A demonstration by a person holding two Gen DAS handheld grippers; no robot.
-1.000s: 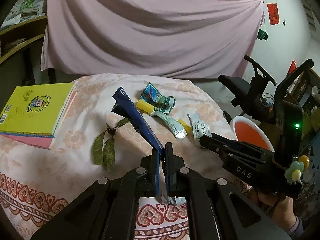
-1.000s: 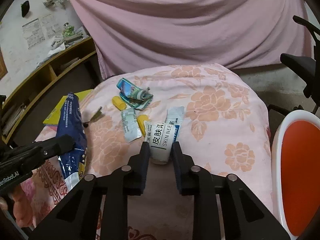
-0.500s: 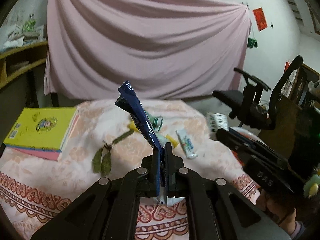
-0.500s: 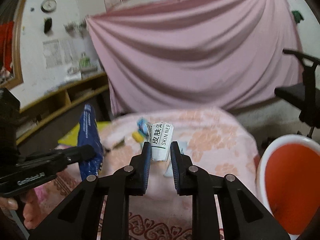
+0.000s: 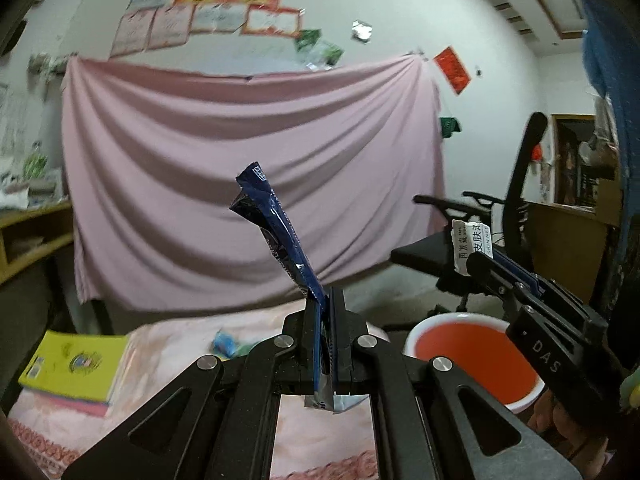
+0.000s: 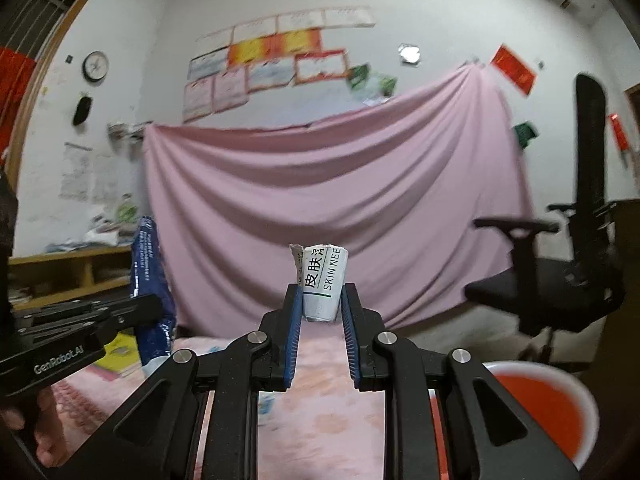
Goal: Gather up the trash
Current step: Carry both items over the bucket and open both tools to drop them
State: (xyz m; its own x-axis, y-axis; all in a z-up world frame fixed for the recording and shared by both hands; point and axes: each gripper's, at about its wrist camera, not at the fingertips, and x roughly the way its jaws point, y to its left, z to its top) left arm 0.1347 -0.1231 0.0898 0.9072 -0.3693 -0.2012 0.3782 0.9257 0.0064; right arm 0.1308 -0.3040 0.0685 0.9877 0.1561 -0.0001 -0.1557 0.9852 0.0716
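Pink drape behind; right claw (image 6: 320,300) grips "SKIN NEE" tube (image 6: 322,284).

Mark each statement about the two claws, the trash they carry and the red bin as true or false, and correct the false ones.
1. The left claw is shut on a blue wrapper. True.
2. The right claw is empty. False: it grips a white tube.
3. The red bin is on the right of both views. True.
4. The yellow book is inside the bin. False: it lies on the floral cloth.
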